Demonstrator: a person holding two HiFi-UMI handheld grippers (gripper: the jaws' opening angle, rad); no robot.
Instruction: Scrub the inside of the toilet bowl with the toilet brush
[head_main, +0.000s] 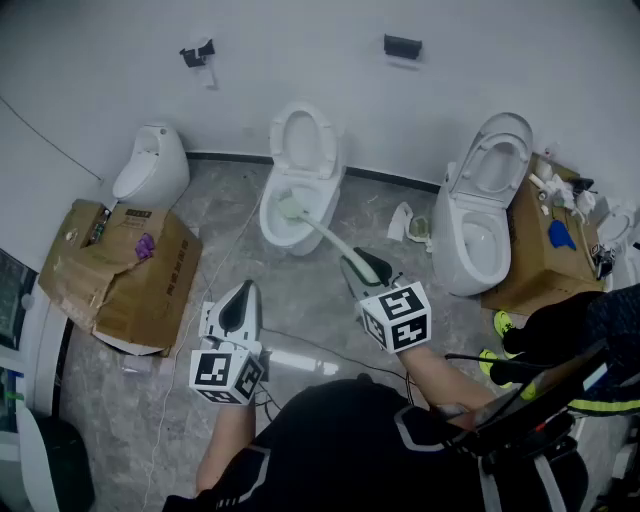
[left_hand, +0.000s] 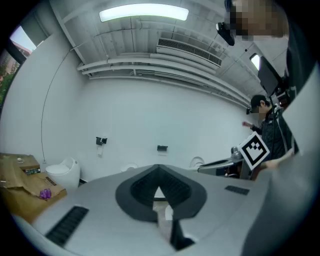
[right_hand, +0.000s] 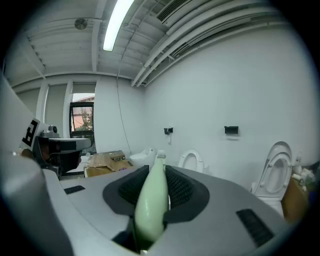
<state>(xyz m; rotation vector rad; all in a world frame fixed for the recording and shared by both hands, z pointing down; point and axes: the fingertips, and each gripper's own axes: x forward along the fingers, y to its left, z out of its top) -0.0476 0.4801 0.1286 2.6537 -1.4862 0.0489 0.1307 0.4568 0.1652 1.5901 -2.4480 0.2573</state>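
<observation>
The middle toilet stands against the wall with its lid up. A pale green toilet brush reaches into its bowl, and the brush head rests inside. My right gripper is shut on the brush handle, which runs forward between the jaws in the right gripper view. My left gripper hovers over the floor, left of the brush and short of the toilet. In the left gripper view its jaws are shut with nothing between them.
A small white toilet stands at the left beside a crushed cardboard box. Another toilet with its lid up is at the right, next to a cardboard box holding small items. A cable lies on the floor.
</observation>
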